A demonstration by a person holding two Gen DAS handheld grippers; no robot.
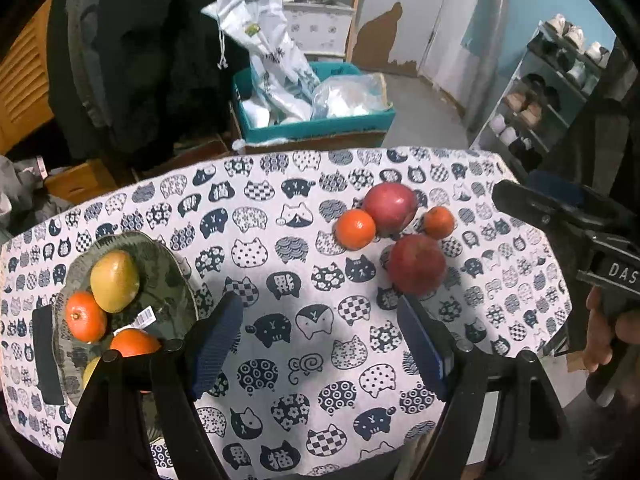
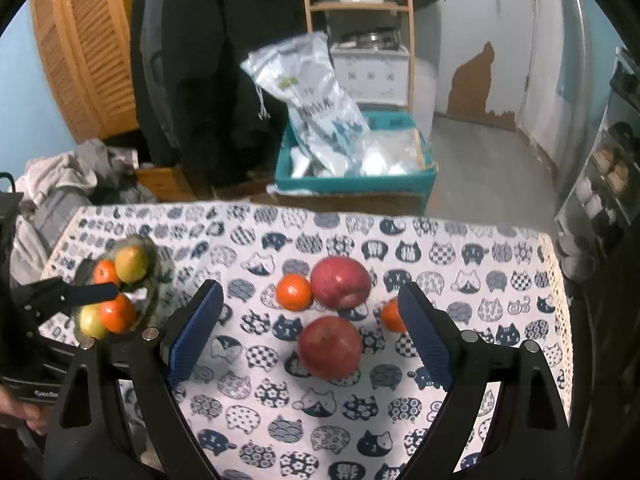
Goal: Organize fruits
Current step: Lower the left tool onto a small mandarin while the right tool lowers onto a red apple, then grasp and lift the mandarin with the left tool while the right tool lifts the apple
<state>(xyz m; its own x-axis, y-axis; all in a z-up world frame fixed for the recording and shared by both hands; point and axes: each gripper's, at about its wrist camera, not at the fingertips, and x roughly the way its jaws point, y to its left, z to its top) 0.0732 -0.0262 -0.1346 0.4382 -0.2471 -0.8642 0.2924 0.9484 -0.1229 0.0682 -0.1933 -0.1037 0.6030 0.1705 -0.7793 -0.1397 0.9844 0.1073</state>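
On the cat-print cloth lie two red apples, near [image 1: 417,264] [image 2: 330,347] and far [image 1: 390,208] [image 2: 341,282], with an orange on the left [image 1: 355,228] [image 2: 294,291] and an orange on the right [image 1: 439,222] [image 2: 390,315]. A glass plate [image 1: 168,268] [image 2: 158,280] at the left holds a green-yellow mango [image 1: 115,281] [image 2: 131,264], oranges [image 1: 85,316] [image 2: 117,313] and another green fruit [image 2: 91,321]. My left gripper [image 1: 320,322] is open and empty, over the cloth right of the plate. My right gripper [image 2: 310,312] is open and empty, above the near apple.
The right gripper's body [image 1: 560,216] shows at the right edge of the left wrist view. Beyond the table's far edge stand a teal box [image 1: 312,120] [image 2: 352,176] with plastic bags, a wooden shelf [image 2: 356,8], dark coats and a shoe rack [image 1: 548,92].
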